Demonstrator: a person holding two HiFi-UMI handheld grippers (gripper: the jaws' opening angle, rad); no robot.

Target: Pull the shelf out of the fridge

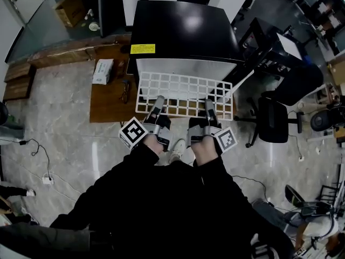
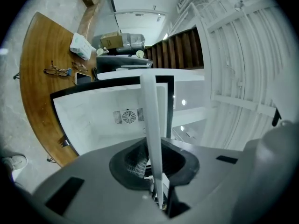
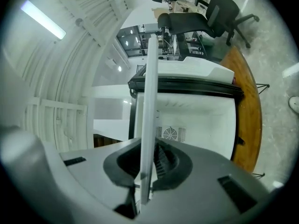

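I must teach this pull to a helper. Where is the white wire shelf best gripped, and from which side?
Take the shelf by its front edge bar, coming from the front, facing the fridge. The thin, flat grid slips edge-on between the jaws. The left gripper and right gripper hold it so, spaced apart, which likely stops tilting.

Pale marbled stone floor (image 1: pixel 59 128) spreads beneath you. Left of your left tongs (image 1: pixel 159 101), a brown wooden tabletop (image 1: pixel 108 106) carries a white tissue pack (image 1: pixel 102 72) and dark-rimmed eyeglasses (image 1: pixel 125 90). Right of your right tongs (image 1: pixel 208 103) stands a black swivel office chair (image 1: pixel 275 120). A long strip light (image 3: pixel 44 20) shines above.
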